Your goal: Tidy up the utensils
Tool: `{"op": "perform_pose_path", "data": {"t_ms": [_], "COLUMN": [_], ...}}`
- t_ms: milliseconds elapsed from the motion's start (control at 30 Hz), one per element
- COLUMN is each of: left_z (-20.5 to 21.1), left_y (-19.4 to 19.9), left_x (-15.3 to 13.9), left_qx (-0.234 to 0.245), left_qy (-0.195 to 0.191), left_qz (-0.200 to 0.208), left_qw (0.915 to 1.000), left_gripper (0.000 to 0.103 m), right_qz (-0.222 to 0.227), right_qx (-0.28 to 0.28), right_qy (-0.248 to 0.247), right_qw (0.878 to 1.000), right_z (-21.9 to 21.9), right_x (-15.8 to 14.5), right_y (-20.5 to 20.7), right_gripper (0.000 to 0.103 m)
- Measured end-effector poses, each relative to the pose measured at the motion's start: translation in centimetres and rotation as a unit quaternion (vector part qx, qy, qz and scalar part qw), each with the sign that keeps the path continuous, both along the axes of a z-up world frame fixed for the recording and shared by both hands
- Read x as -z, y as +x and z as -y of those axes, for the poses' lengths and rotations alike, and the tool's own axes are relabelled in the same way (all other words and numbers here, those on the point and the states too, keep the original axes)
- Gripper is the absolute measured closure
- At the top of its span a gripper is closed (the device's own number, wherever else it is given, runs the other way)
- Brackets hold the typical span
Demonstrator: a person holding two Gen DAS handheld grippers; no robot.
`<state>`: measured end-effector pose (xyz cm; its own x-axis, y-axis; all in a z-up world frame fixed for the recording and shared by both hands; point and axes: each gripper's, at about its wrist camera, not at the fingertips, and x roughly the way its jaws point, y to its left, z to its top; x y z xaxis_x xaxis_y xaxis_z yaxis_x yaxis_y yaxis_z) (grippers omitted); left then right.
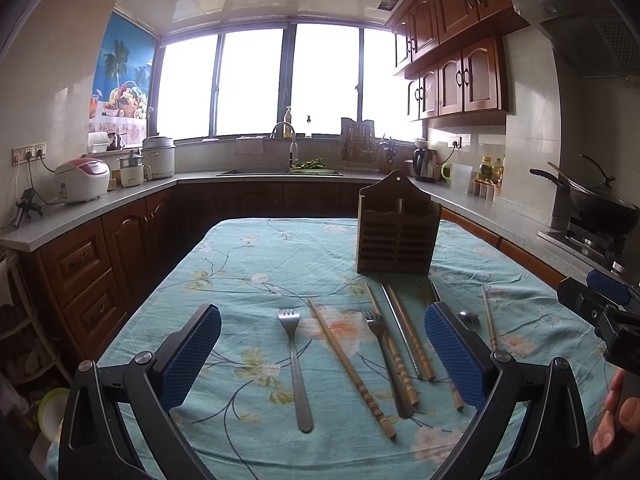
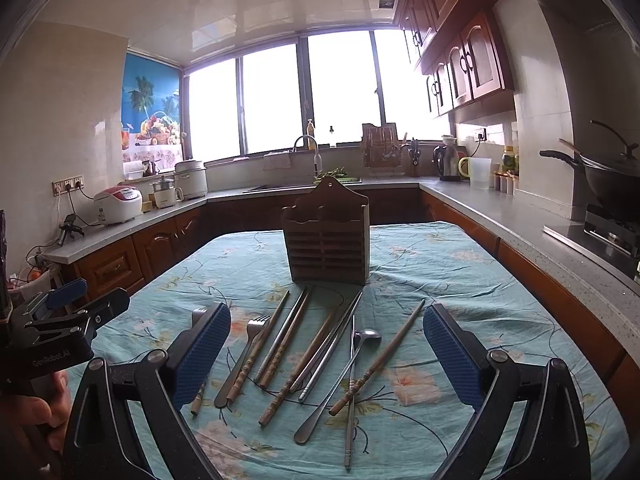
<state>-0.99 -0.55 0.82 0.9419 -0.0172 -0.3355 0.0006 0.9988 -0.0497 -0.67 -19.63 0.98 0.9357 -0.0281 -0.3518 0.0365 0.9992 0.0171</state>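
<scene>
Claws (image 1: pixel 322 354) (image 2: pixel 326 354) gape, blue ribbed pads above steel and bamboo utensils (image 2: pixel 280 344).

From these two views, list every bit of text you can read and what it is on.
"GenRobot.AI": on the left gripper body, seen in the right wrist view.
Bottle labels by the stove: too small to read.
Rice cooker panel: too blurred to read.
Nothing else legible.

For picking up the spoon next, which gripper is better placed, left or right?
Right. In its own view the spoon lies between the open right gripper fingers. In the left view the spoon's bowl peeks past the open left gripper's right finger, off to the side.
</scene>
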Motion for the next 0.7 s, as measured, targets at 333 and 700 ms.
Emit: {"op": "perform_pose_path", "data": {"t_ms": [333, 700], "left_z": [0.00, -0.09], "left_y": [0.03, 0.21], "left_x": [0.02, 0.06], "left_qx": [0.000, 0.002], "left_qy": [0.000, -0.003], "left_qz": [-0.001, -0.004], "left_qw": [1.0000, 1.0000], "left_gripper": [0.001, 0.001], "right_qz": [0.002, 0.003], "right_qx": [-0.001, -0.001], "right_qy": [0.001, 0.003], "right_qw": [1.000, 1.000], "right_z": [0.05, 0.09], "right_x": [-0.09, -0.12], "right_y": [0.14, 0.18], "right_gripper": [0.005, 0.004]}}
